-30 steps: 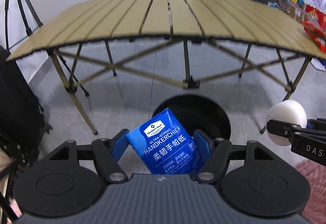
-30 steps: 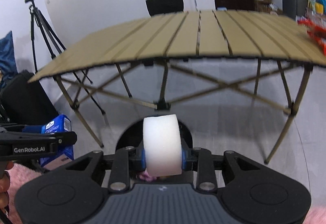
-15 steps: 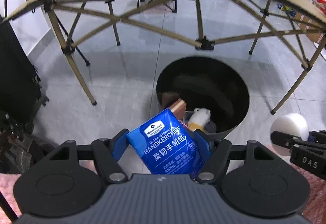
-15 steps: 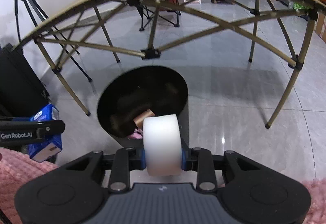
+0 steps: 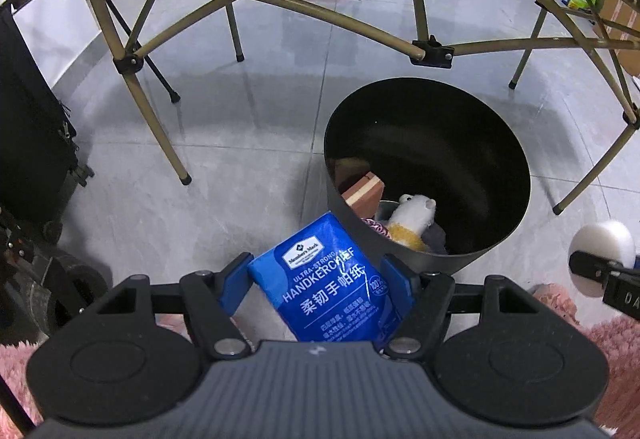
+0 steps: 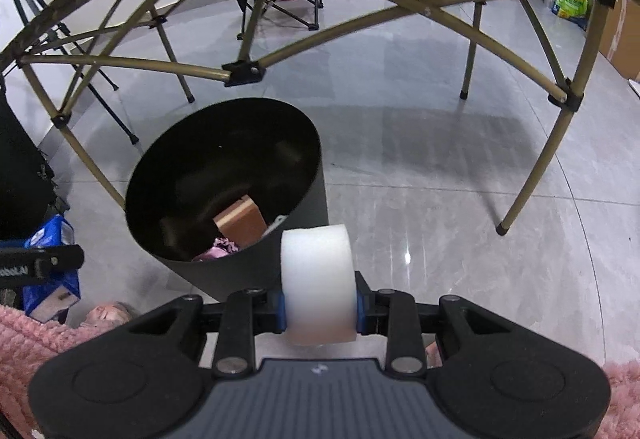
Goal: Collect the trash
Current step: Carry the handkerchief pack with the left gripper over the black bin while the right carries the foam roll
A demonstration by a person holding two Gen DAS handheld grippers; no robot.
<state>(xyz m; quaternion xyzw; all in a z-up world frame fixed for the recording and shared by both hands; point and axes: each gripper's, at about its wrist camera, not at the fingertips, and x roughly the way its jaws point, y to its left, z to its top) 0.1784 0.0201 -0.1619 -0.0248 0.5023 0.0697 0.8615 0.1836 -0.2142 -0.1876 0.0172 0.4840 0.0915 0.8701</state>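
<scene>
A blue handkerchief tissue pack sits tilted, clamped between the blue pads of the left gripper, just short of the near rim of the black trash bin. The right gripper is clenched on a white foam roll beside the bin's wall. Inside the bin lie a wooden block and a plush toy. The bin stands on grey tile under a folding table frame.

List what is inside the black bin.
Inside the black bin: a brown block, a white and yellow plush toy and pink crumpled material. The near wall hides anything below these.
</scene>
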